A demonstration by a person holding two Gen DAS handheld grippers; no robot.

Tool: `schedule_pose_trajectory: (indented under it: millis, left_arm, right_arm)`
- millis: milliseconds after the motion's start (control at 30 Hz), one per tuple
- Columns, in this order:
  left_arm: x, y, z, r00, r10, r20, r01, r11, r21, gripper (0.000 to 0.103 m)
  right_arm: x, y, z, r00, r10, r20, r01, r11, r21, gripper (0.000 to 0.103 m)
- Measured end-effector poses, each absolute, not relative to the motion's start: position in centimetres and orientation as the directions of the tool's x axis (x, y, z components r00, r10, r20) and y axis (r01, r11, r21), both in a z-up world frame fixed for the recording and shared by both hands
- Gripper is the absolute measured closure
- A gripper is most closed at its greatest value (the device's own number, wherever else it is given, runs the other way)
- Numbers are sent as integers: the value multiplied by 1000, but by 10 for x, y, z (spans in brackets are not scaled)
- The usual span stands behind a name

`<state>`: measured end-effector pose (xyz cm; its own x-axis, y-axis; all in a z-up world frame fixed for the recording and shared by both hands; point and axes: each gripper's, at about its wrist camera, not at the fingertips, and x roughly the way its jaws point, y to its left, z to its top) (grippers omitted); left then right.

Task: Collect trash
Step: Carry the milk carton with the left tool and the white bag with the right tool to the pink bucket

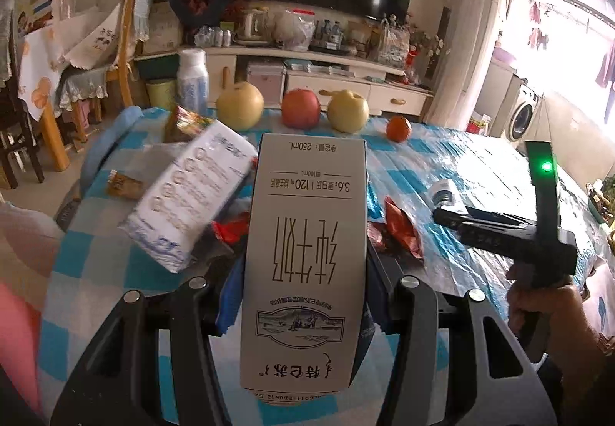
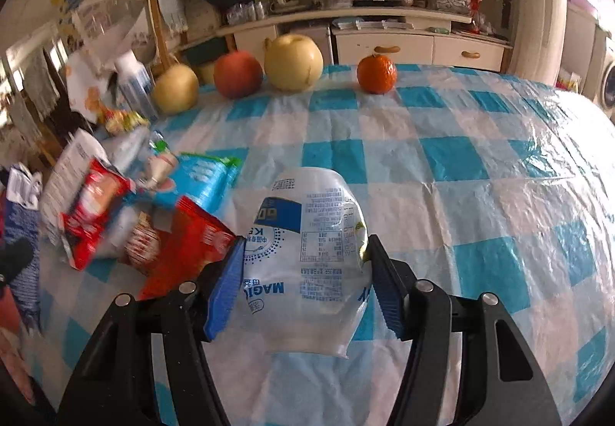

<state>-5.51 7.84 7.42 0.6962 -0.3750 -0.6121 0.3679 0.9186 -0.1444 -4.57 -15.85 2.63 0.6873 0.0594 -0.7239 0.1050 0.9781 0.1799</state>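
In the left wrist view, my left gripper (image 1: pixel 303 264) is shut on a grey milk carton (image 1: pixel 307 203), which stands up between the fingers with its print upside down. A blurred white printed pack (image 1: pixel 188 195) and red wrappers (image 1: pixel 399 230) lie beyond it on the checked tablecloth. My right gripper (image 2: pixel 305 241) is shut on a crumpled white plastic cup (image 2: pixel 307 264) with blue print, its blue pads (image 2: pixel 226 284) pressing both sides. That gripper (image 1: pixel 499 230) also shows at the right of the left wrist view, held by a person's hand (image 1: pixel 546 310).
A heap of red wrappers (image 2: pixel 96 211) and a blue pack (image 2: pixel 203 176) lies left of the cup. Two pears, an apple (image 2: pixel 238 74) and an orange (image 2: pixel 376 74) line the table's far edge beside a white bottle (image 1: pixel 192 80). Chairs (image 1: pixel 115 53) and a TV cabinet stand beyond.
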Motion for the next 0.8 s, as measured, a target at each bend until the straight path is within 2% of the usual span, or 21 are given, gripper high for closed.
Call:
schedule_pose_trajectory:
  millis: [300,467,600,800]
  left_arm:
    - [-68,136,99,767,-325,-553,287,945,-157,48]
    - [-75,171,111,803,-272,-530,217,962,-164,48]
    - [-78,211,120,837,-193,-512,120,978,-173,48]
    - [-82,296,126,858,-6,-513,-106,976,-189,48]
  right_arm:
    - [-73,-138,72,770,151,-620,64,948,311,40]
    - [-82,-92,102,790,238,-565,-33,937,348,40]
    - [-82,-31,120,764,360,-535,-168,912,374,40]
    - [-80,84,138,655,565,-502,-385,821,422,40]
